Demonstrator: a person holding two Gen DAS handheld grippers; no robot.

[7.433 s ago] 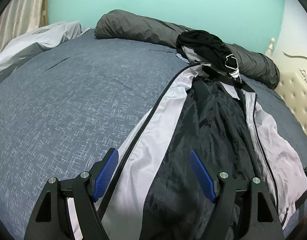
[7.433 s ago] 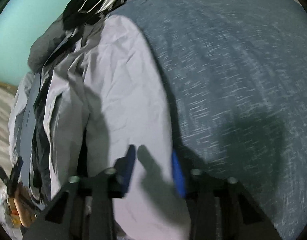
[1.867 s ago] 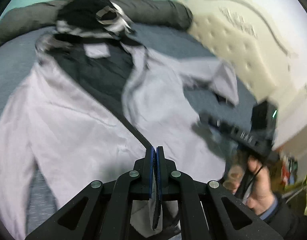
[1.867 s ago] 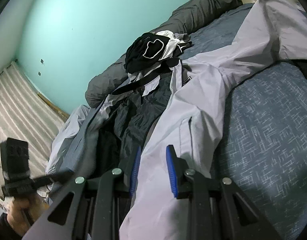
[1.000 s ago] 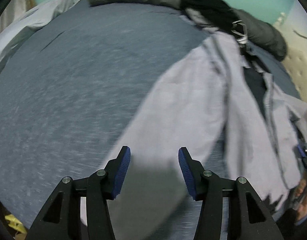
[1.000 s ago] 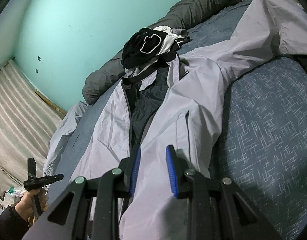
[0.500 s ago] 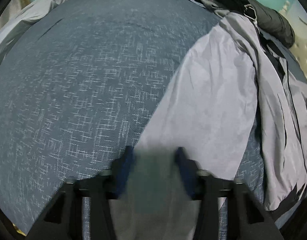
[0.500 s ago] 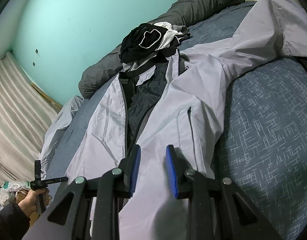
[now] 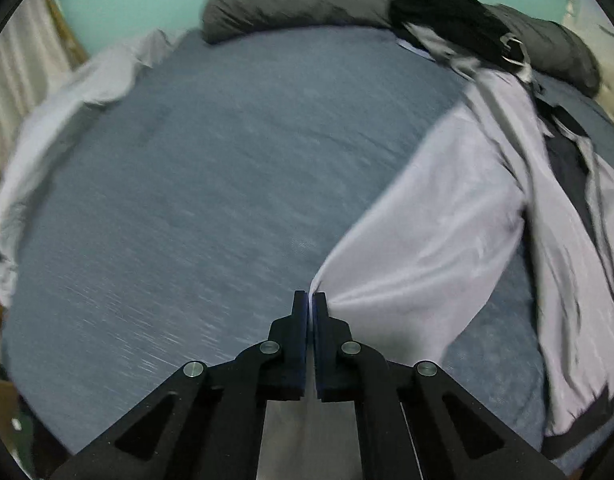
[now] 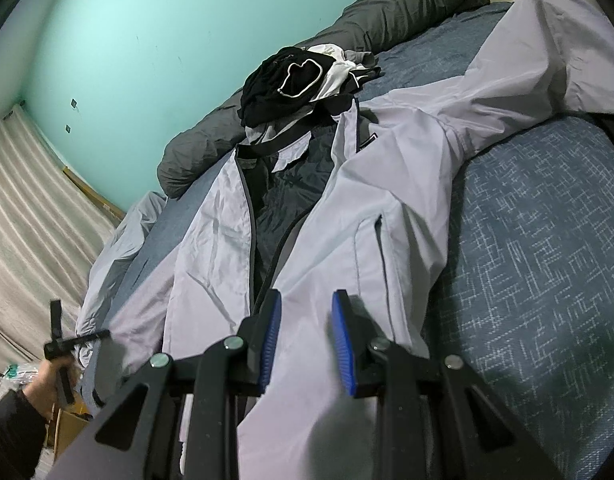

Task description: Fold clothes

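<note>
The left gripper (image 9: 310, 300) has its blue pads pressed together on the end of a sleeve (image 9: 435, 240) of the pale grey jacket (image 10: 339, 216), the cloth fanning out from the pinch towards the right across the blue-grey bedspread (image 9: 211, 184). The right gripper (image 10: 307, 332) hovers over the jacket's lower front with its fingers (image 10: 269, 340) parted and nothing between them. The jacket lies face up and unzipped, dark lining showing, its collar by a black garment (image 10: 283, 84) heaped against a grey bolster (image 10: 395, 8) along the teal wall (image 10: 147, 40).
</note>
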